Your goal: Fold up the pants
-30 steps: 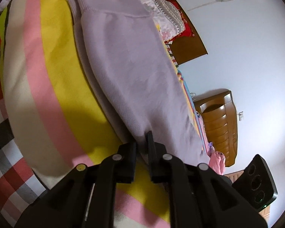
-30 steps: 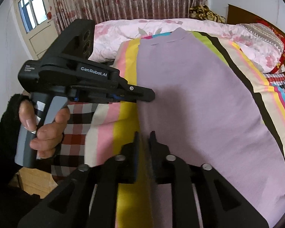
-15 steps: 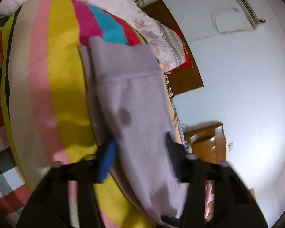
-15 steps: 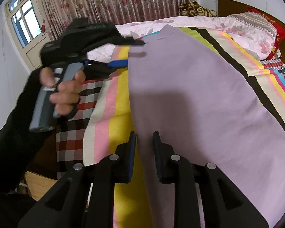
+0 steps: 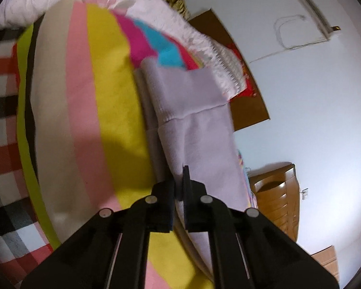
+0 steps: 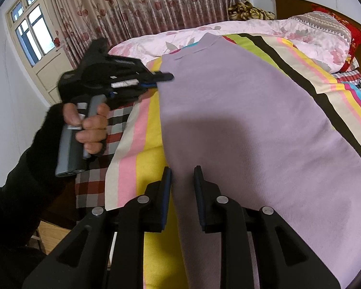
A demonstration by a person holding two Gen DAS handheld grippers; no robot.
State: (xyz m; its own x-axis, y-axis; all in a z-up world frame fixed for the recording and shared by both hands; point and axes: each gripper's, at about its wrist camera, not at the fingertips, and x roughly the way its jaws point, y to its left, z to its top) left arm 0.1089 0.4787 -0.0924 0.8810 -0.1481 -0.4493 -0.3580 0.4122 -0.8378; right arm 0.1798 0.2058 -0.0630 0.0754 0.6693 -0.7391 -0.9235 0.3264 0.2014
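Note:
Lilac knit pants (image 6: 252, 130) lie flat on a striped blanket (image 6: 146, 144), legs stacked, cuffs toward the far end. In the left wrist view the ribbed cuff end (image 5: 185, 91) lies ahead. My left gripper (image 5: 179, 183) is shut on the pants' left edge near that end; it also shows in the right wrist view (image 6: 166, 77), held by a hand. My right gripper (image 6: 182, 175) stands slightly open around the pants' left edge at the near end.
The striped blanket (image 5: 84, 110) covers a bed with a plaid sheet (image 6: 113, 125) below it. A pink floral quilt (image 6: 228, 31) and pillows (image 6: 325, 31) lie at the far side. A wooden dresser (image 5: 276, 192) stands by the white wall. A curtain (image 6: 144, 4) and window (image 6: 33, 31) are beyond.
My left gripper moved up the pants' edge toward the cuffs, opened, and shut on the edge again. My right gripper's fingers spread slightly apart around the near edge.

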